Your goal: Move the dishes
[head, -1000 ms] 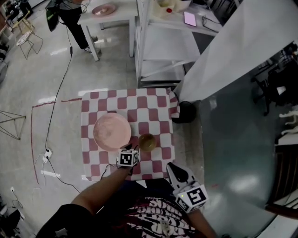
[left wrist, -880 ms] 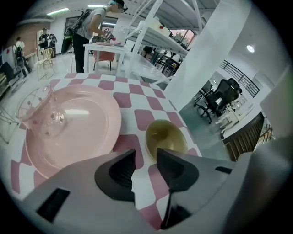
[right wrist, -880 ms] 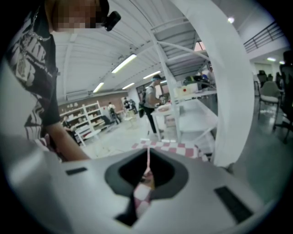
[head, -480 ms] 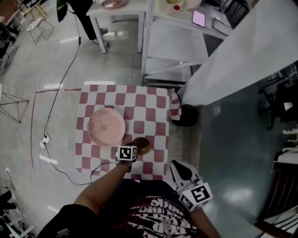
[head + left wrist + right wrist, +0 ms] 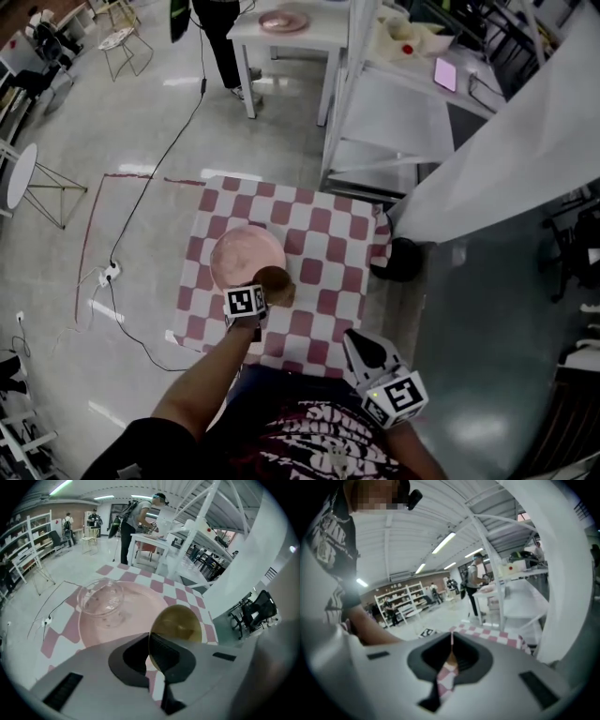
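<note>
A pink plate (image 5: 242,255) lies on the red-and-white checkered table (image 5: 323,225). In the left gripper view a clear glass bowl (image 5: 100,597) rests on the pink plate (image 5: 136,616). My left gripper (image 5: 262,289) is shut on the rim of a small amber bowl (image 5: 275,278), which is tilted over the plate's right edge. In its own view the left gripper (image 5: 150,645) pinches the amber bowl (image 5: 177,623) by its near rim. My right gripper (image 5: 367,356) hangs shut off the table's near right corner; in its own view the right gripper (image 5: 451,651) has nothing between the jaws.
Behind the table stands a white shelving frame (image 5: 375,103), and a slanted white panel (image 5: 487,150) is at its right. A far white table (image 5: 281,33) bears another pink plate, with a person (image 5: 220,37) beside it. A cable (image 5: 155,169) runs over the floor at left.
The left gripper has closed on the amber bowl, which stood to the right of the plate, and carried it left to the plate's edge. The right gripper has stayed shut.
</note>
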Available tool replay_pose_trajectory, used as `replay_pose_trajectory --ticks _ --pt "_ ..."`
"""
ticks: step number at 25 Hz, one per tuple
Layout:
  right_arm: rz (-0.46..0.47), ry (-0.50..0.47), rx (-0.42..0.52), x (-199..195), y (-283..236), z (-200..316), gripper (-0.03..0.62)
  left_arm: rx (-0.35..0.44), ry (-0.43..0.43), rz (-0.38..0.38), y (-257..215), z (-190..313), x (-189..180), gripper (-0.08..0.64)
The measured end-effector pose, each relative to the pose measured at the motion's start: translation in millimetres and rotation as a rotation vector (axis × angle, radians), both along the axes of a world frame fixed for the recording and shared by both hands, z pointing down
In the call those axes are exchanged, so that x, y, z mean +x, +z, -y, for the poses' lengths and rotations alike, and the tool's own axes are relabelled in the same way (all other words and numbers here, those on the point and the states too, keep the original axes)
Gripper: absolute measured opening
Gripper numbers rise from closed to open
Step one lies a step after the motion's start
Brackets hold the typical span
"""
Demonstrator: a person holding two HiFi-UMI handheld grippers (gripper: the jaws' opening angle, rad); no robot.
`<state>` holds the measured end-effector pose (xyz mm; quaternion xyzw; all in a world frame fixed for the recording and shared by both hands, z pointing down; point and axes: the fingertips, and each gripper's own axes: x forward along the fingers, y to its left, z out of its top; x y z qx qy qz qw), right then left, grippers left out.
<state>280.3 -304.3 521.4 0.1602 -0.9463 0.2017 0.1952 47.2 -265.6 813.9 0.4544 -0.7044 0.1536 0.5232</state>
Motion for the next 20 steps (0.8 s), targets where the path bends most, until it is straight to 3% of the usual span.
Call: replay_pose_trajectory --ticks 4,11,16,20 --pt "-0.017 0.034 0.007 -7.1 -2.1 -6.8 0.037 -0.033 -0.034 0.007 8.4 -5.1 -34.4 0.034" --pt "-0.06 0.091 0.01 -23.4 -2.3 -36.3 0.037 -0.067 0.02 -0.015 31.3 -6.8 -50.4 0.035" --pt "-0.07 0.146 0.018 -28.4 -2.9 -48.1 0.037 -0.041 0.095 -0.035 37.4 -2.8 -50.7 0.048" --pt "-0.062 0.188 0.032 -33.6 -8.7 -52.3 0.037 -0.015 0.165 -0.055 32.3 -3.8 -43.7 0.112"
